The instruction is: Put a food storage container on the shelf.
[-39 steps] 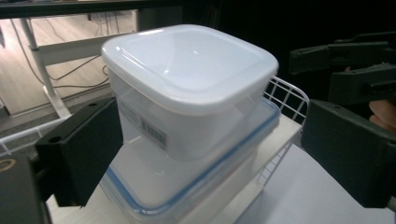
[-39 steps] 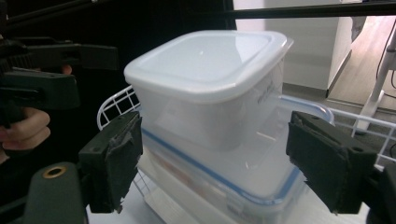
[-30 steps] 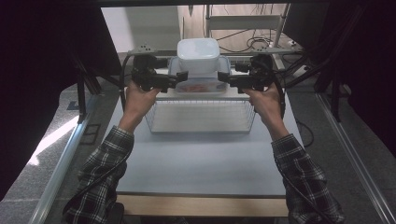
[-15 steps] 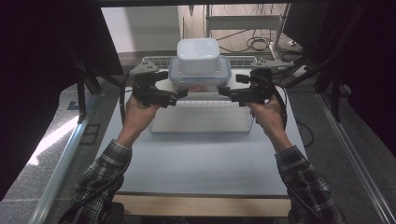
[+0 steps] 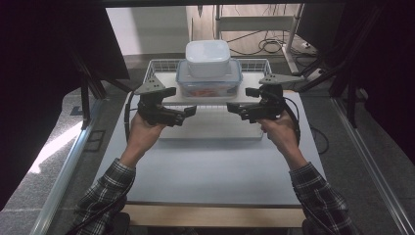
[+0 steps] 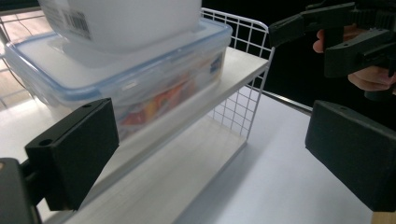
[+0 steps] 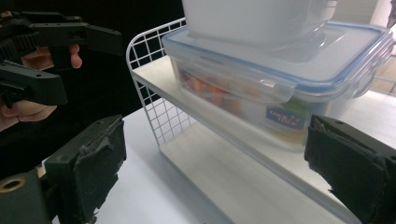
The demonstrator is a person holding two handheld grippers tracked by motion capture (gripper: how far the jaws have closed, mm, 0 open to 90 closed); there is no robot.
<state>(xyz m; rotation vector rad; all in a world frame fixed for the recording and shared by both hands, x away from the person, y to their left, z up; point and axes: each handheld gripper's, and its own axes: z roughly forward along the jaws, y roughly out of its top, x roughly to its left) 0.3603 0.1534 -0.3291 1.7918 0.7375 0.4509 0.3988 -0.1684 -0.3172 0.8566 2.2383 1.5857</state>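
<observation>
Resting on the upper shelf of a white wire rack (image 5: 161,66) at the far middle of the counter (image 5: 205,166) is a clear blue-rimmed container (image 5: 209,84) (coloured contents inside), with a white tub (image 5: 207,58) stacked on it. Left claw (image 5: 192,110) hovers near the rack's left front, jaws wide, nothing between them. Right claw (image 5: 232,107) hovers near the right front; its jaws have just been opening and stand wide, empty. Neither touches the container.

Plaid sleeves (image 5: 105,188), blk claws (image 5: 190,111) (grey plates, blk cables).
</observation>
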